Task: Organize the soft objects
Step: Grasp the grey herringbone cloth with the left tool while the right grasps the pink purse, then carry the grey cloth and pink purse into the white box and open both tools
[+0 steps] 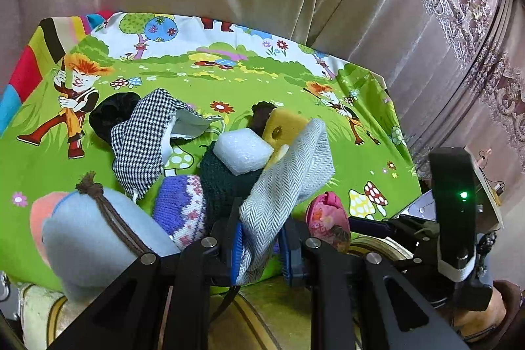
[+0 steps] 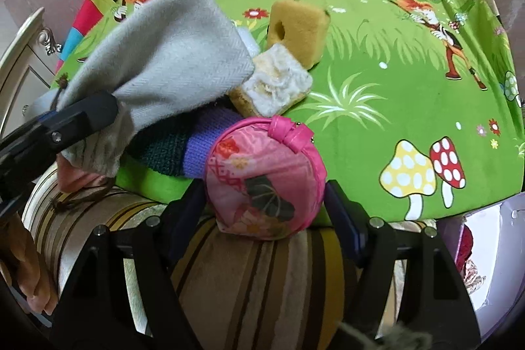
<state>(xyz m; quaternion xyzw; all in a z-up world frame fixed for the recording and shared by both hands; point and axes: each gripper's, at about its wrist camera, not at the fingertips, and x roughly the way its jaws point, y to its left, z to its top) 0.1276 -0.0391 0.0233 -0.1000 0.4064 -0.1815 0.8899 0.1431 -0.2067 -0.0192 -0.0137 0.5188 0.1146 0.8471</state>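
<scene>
- My left gripper (image 1: 261, 246) was clamped tight on the near end of the grey herringbone cloth (image 1: 288, 176), whose free end draped over the pile toward the middle of the cartoon-print sheet (image 1: 229, 77).
- My right gripper (image 2: 265, 212) stood with its jaws wide on either side of the pink round pouch (image 2: 262, 176), which sat right at the near edge of the sheet; I could not tell whether the pads were pressing its sides or only bracketing it.
- No earlier view helped me there, so I treated that grasp as unconfirmed.
- To do the step well, I judged the right jaws should close squarely across the pouch's widest part, not on its knotted pink loop, since a stuffed pouch squashes and can squirt out of a shallow pinch.
- I would have kept the left grip firm and lifted the cloth clear of the heap slowly, because the white foam block (image 1: 242, 153) and yellow sponge (image 1: 285, 127) lay against it and could be dragged.
- The rest of the soft things crowded the near-left part of the sheet: the houndstooth pouch (image 1: 141, 140), the purple knit piece (image 1: 183, 202), the dark green knit (image 1: 226, 182) and the pale blue drawstring bag (image 1: 95, 225) at the near-left edge.
- The far-right area of the sheet looked bare, a sensible place to set things.
</scene>
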